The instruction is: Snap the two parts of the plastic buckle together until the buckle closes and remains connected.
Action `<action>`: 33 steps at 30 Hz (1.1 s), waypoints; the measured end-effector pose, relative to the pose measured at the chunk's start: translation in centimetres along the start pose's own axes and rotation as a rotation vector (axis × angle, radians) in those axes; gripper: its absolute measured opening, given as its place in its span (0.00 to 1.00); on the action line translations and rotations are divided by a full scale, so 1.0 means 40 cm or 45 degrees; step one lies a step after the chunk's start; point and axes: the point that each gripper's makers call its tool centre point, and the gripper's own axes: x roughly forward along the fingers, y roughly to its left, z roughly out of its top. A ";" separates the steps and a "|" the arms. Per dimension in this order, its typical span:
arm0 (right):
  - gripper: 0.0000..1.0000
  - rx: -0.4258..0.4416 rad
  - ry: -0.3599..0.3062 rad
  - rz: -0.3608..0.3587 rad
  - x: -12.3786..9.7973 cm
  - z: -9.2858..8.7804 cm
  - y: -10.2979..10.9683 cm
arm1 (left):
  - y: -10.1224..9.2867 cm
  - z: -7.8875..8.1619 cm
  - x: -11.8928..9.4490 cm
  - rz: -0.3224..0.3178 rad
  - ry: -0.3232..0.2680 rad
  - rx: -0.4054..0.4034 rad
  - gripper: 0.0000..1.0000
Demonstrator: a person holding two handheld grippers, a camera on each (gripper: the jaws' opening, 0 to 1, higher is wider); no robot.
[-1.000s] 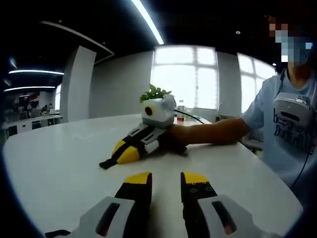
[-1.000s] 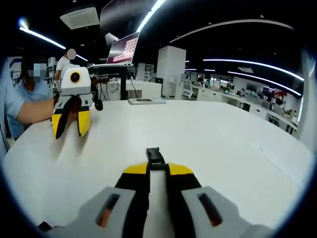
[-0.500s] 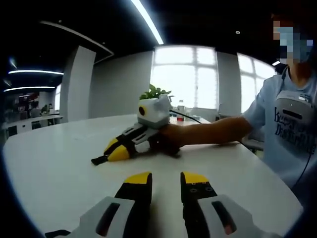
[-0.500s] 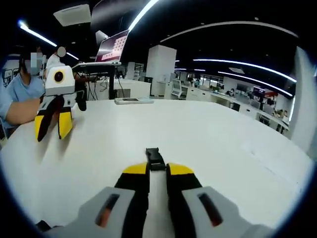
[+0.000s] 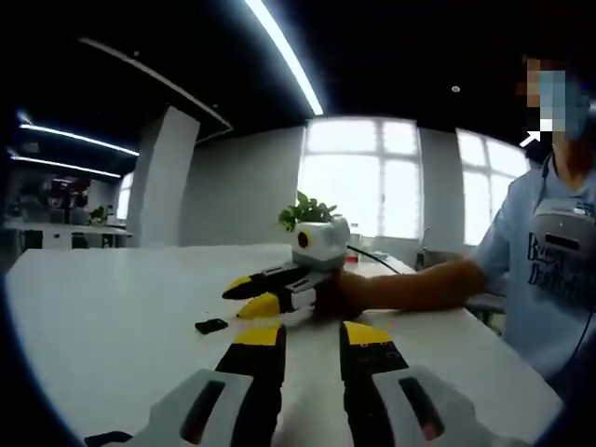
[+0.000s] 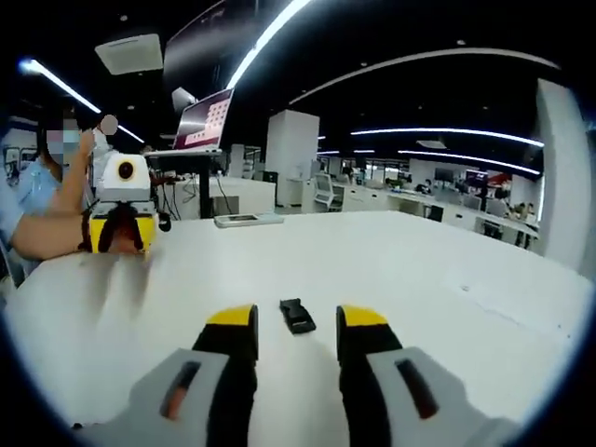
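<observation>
The small black plastic buckle (image 6: 297,317) lies loose on the white round table (image 6: 447,270). In the right gripper view it sits flat in the gap between the jaws of the yellow-tipped right gripper (image 6: 298,322). Those jaws stand well apart and neither pad touches it. It shows as one short dark piece with a seam across its middle. Whether that is two halves clicked shut or merely butted together is too small to tell.

Far to the left in that view the left gripper (image 6: 119,233) hangs just above the tabletop in a person's hand, well apart from the buckle. In its own view its jaws are spread with nothing between them.

In the left gripper view the buckle (image 5: 211,326) lies left of centre. The right gripper (image 5: 244,300) is just beside it to the right, with its jaws parted.

I'd judge the step in hand to be checking or finishing the closure. To do it well:
- Close the right jaws squarely on one end.
- Bring the left gripper across to take the other end.
- Push straight along the buckle's length rather than at an angle.
- Keep it low over the table, in sight of both cameras.
</observation>
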 end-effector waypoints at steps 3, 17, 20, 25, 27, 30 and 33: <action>0.38 0.115 -0.140 0.020 -0.039 0.047 0.010 | -0.021 0.026 -0.002 -0.064 -0.070 -0.037 0.28; 0.77 0.290 -0.306 -0.037 -0.239 0.113 0.043 | 0.047 0.073 -0.017 0.198 -0.117 -0.008 0.26; 0.84 0.357 -0.389 -0.043 -0.291 0.131 0.045 | 0.026 0.100 -0.006 0.197 -0.166 0.051 0.34; 0.97 0.348 -0.424 -0.033 -0.334 0.130 0.064 | 0.001 0.103 0.001 0.262 -0.115 0.125 0.46; 1.00 0.313 -0.442 -0.033 -0.341 0.134 0.079 | -0.009 0.087 -0.010 0.295 -0.050 0.131 0.46; 1.00 0.190 -0.426 -0.065 -0.344 0.138 0.100 | -0.033 0.103 -0.034 0.350 -0.094 0.161 0.43; 1.00 0.152 -0.431 -0.054 -0.336 0.151 0.118 | -0.064 0.124 -0.060 0.357 -0.202 0.113 0.43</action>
